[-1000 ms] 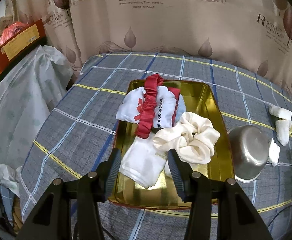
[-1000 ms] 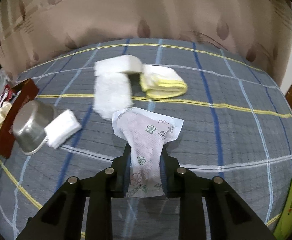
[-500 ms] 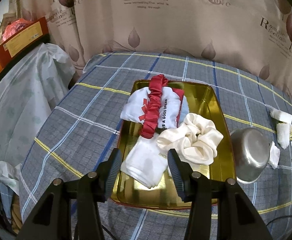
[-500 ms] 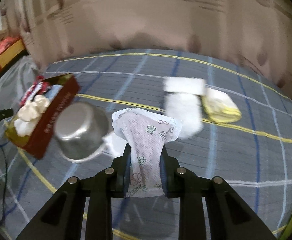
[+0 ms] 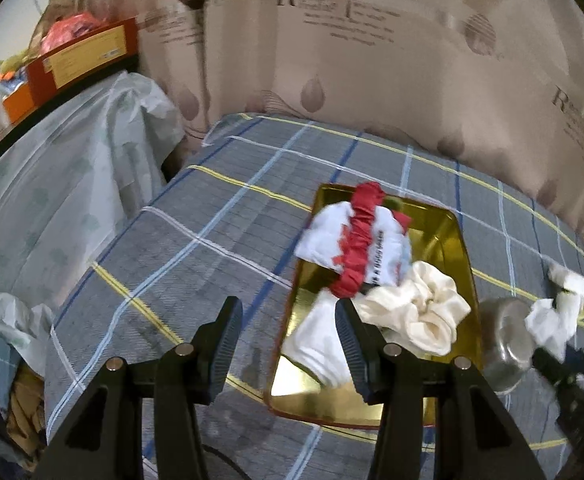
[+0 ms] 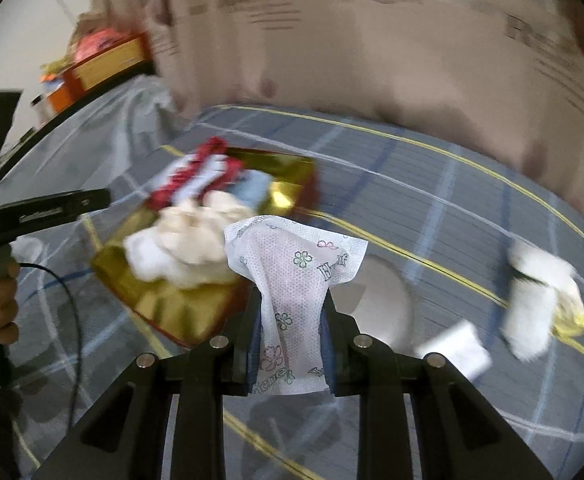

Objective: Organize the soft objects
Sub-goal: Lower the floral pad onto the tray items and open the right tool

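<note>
My right gripper is shut on a white floral-print cloth that fans out above its fingers. It hangs over the tablecloth just right of the gold tray. In the tray lie a cream scrunchie, a red scrunchie across a white printed cloth, and a folded white cloth. My left gripper stands open and holds nothing, above the tray's near left edge. The right wrist view is blurred by motion.
A steel bowl sits right of the tray. Beyond it lie white and yellow towels and a small folded white cloth. A plastic-covered surface with boxes stands at the left, and a curtain hangs behind.
My right gripper has swung left with the floral cloth, from near the towels to beside the tray. The left gripper has drifted left, so the tray now sits right of its fingers.
</note>
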Available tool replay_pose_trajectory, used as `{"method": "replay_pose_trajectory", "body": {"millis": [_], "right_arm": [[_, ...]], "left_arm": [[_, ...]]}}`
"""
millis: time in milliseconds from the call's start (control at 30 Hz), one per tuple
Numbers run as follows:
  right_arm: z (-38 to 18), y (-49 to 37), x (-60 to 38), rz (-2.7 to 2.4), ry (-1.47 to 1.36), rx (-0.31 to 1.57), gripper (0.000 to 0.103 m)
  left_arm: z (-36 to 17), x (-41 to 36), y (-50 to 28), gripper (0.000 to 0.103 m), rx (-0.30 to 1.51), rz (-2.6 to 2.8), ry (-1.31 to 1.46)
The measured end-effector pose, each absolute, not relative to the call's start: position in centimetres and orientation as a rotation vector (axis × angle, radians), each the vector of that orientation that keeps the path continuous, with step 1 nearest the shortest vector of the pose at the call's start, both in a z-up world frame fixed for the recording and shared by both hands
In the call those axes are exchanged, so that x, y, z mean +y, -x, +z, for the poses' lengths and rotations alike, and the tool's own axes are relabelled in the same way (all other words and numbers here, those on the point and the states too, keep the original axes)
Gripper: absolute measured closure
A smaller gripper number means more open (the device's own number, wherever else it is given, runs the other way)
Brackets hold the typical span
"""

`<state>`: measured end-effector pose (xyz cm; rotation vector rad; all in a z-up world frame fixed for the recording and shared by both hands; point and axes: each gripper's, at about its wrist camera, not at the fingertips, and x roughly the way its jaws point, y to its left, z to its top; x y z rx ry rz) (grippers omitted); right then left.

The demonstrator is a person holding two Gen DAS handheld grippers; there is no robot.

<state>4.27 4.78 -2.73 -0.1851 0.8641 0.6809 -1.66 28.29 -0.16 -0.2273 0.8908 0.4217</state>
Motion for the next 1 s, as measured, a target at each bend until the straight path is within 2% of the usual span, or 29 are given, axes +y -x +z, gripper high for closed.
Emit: {"method": "replay_pose_trajectory", "body": {"millis": [333, 700, 800, 867, 933, 1000], "right_arm": [[-4.5, -3.2, 12.8, 0.810, 0.266, 0.882, 0.080], [-6.6, -6.0, 16.5, 0.785, 0.293, 0.881, 0.080], [-6.5, -6.0, 16.2, 0.799, 0.262, 0.893, 0.071], [-6.3, -5.6, 15.6, 0.816, 0.243, 0.891, 0.049], [-5.9, -5.1, 15.0, 0.817, 0.235, 0.879, 0.040], [-5.4, -4.6, 14.1, 0.826, 0.222, 0.873, 0.039]], "left_arm": [[0.4, 29.6, 2.3, 0.054, 0.874, 0.433, 0.257], [0.3, 29.7, 2.2, 0.054, 0.880, 0.432, 0.273], [0.2, 29.5, 2.2, 0.054, 0.881, 0.428, 0.267], [0.2, 29.5, 2.2, 0.054, 0.882, 0.428, 0.264], [0.1, 29.4, 2.2, 0.054, 0.883, 0.427, 0.265], [0.1, 29.4, 2.2, 0.054, 0.885, 0.432, 0.262]]}}
